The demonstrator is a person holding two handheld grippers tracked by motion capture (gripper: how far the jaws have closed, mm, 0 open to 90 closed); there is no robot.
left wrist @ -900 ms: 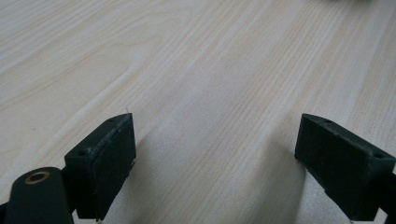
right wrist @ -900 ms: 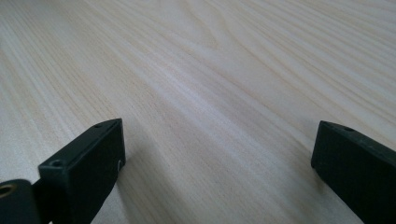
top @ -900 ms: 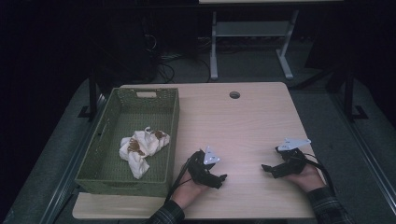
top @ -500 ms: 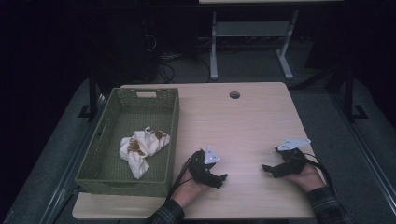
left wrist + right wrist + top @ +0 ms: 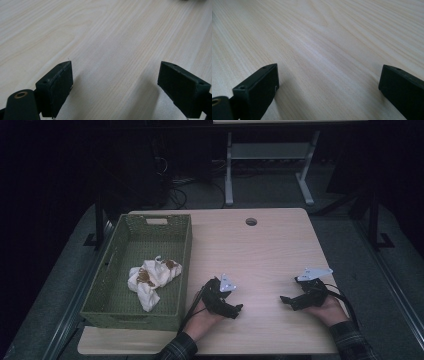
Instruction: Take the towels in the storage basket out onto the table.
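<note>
Crumpled white cloth point(image 5: 151, 279), marked with brown patches, is lying inside the green woven basket point(image 5: 184, 251), toward the near half of its floor and closer to the basket's right wall than to its left; nothing else is lying in the basket. The basket is standing on the left part of the worktop point(image 5: 270, 255), its long axis running away from the person. The left hand-held gripper point(image 5: 231, 308) is resting on the worktop just beside the basket's right wall, so the cloth is lying to its left, over that wall; its jaws are standing wide apart and released, with bare wood between them in the left gripper view point(image 5: 113, 82). The right hand-held gripper point(image 5: 289, 300) is resting well apart, toward the worktop's right edge, likewise released, with only wood grain between its jaws in the right gripper view point(image 5: 329, 85). The left hand is judged the nearer to the cloth, and any reach would be needing to clear the basket wall first.
</note>
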